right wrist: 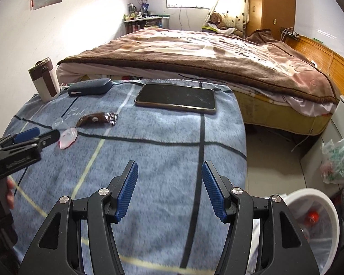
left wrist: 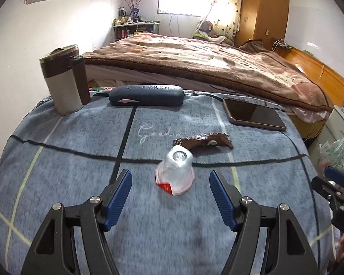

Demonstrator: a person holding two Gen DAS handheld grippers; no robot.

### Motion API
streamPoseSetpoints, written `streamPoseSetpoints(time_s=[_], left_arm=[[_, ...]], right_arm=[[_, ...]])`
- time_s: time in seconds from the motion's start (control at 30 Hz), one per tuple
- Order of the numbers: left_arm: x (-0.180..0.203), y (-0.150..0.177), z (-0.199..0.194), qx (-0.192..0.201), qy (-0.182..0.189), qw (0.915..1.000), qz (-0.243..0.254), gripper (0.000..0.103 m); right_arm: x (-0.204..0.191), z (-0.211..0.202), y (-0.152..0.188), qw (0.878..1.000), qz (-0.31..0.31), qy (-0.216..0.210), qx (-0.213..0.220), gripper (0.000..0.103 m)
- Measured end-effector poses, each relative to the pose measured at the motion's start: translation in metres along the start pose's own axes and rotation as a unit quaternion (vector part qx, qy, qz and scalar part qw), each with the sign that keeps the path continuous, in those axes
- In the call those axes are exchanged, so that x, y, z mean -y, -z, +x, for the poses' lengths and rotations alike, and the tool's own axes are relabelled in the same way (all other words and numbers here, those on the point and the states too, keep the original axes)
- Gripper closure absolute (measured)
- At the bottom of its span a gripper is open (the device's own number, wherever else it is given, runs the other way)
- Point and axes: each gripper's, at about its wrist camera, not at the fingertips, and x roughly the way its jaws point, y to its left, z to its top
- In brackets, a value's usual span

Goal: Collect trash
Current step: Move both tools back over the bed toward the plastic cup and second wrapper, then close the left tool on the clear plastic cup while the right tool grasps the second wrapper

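A clear plastic cup (left wrist: pixel 175 171) with a peeled red and white lid lies on its side on the blue-grey checked cloth (left wrist: pixel 80 160). Just behind it lies a brown snack wrapper (left wrist: pixel 204 142). My left gripper (left wrist: pixel 170 181) is open, its blue pads either side of the cup and a little short of it, not touching. In the right wrist view the cup (right wrist: pixel 67 137) and the wrapper (right wrist: pixel 97 119) are at the left, with the left gripper (right wrist: pixel 32 137) beside the cup. My right gripper (right wrist: pixel 169 178) stands open over bare cloth, holding nothing.
At the back of the cloth stand a cream and brown mug (left wrist: pixel 62 80), a dark glasses case (left wrist: pixel 146 95) and a phone (left wrist: pixel 254 114). A white bin (right wrist: pixel 316 217) with trash in it sits low right, a plastic bag (right wrist: pixel 338 160) beyond it. A bed (right wrist: pixel 206 52) lies behind.
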Motion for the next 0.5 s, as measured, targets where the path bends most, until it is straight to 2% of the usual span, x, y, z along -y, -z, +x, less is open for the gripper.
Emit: streamPoseSetpoints(time_s=[0.3, 0.5], left_arm=[[-0.007, -0.007, 0.025, -0.015, -0.005, 0.9999, -0.003, 0.033], [-0.011, -0.008, 0.035, -0.026, 0.004, 0.9996, -0.006, 0.049]], right_arm=[[-0.012, 0.013, -0.014, 1.0, -0.013, -0.007, -0.002, 0.043], [-0.022, 0.022, -0.02, 1.0, -0.023, -0.013, -0.006, 0.043]])
